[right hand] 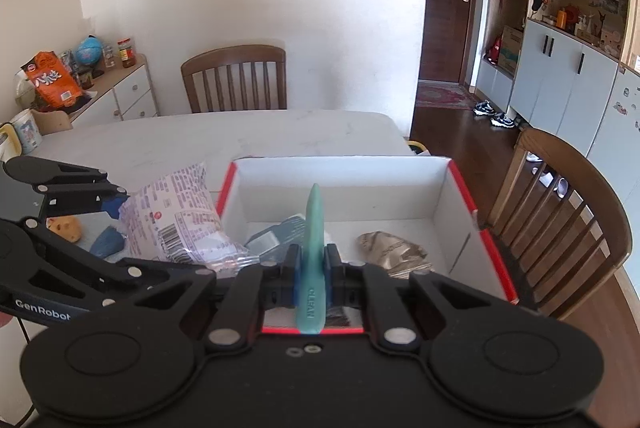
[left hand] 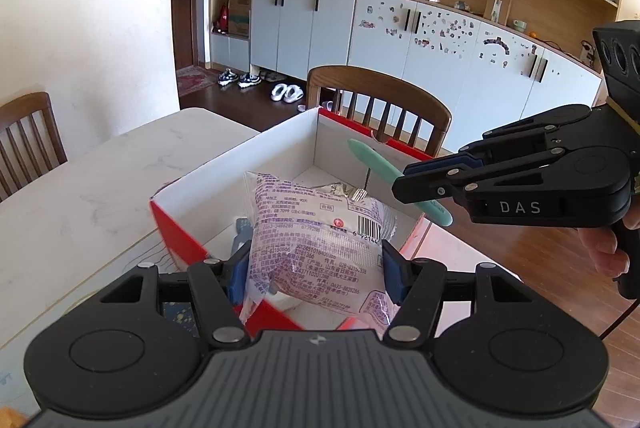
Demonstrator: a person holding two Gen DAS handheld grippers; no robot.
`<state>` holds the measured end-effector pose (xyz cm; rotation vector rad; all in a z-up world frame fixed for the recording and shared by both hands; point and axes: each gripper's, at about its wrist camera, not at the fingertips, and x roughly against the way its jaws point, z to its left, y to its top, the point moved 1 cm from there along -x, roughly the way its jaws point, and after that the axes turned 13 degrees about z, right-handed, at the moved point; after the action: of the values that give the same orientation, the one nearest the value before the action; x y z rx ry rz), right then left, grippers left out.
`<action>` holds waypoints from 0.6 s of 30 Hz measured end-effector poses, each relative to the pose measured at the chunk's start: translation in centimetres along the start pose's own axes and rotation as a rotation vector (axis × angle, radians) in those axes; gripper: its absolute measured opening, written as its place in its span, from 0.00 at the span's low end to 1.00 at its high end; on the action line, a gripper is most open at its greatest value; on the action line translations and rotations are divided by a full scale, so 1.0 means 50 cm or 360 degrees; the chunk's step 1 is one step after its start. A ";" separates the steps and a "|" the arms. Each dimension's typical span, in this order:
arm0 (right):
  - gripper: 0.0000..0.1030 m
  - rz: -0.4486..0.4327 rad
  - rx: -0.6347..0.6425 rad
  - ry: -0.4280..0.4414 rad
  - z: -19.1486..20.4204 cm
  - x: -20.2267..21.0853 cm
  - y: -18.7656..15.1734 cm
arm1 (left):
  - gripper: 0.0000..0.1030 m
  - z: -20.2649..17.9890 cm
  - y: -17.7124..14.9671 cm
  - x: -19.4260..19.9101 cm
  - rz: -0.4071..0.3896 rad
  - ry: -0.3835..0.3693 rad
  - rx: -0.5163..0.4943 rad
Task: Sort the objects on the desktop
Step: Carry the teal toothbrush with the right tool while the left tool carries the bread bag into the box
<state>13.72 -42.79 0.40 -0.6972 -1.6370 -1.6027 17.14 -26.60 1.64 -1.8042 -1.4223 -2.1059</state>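
The snack packet is thin, crinkly clear plastic film, glossy where light catches its printed face. The green tool looks like smooth, matt, rubbery plastic. The box is card, matt white inside, red outside. The tabletop is pale, stone-like, with a soft sheen. Both grippers are matt black plastic; the chair is varnished wood.

There were two tools: the left tool and the right tool. One red-and-white box stood on one pale counter. One printed snack packet and one green stick marked CLEAN were up in the tools. Inside the box lay one crumpled gold wrapper and perhaps one grey-blue item, half hidden. Two wooden chairs showed.
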 end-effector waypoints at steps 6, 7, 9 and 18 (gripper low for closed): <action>0.10 0.0007 -0.0026 -0.0002 -0.043 -0.018 0.015 | 0.60 -0.004 0.035 -0.043 0.0053 0.0001 0.0009; 0.10 0.0006 -0.0026 -0.0005 -0.048 -0.020 0.016 | 0.60 -0.004 0.040 -0.051 0.0065 0.0001 0.0004; 0.10 0.0013 -0.0029 -0.0007 -0.058 -0.027 0.018 | 0.60 -0.004 0.048 -0.068 0.0092 0.0004 0.0000; 0.10 0.0056 -0.0033 -0.0012 -0.093 -0.067 0.032 | 0.60 -0.008 0.084 -0.137 0.0191 0.0043 -0.0053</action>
<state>17.58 -46.90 -1.54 -0.7395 -1.6071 -1.5957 21.38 -32.81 -1.21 -1.8158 -1.2466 -2.0990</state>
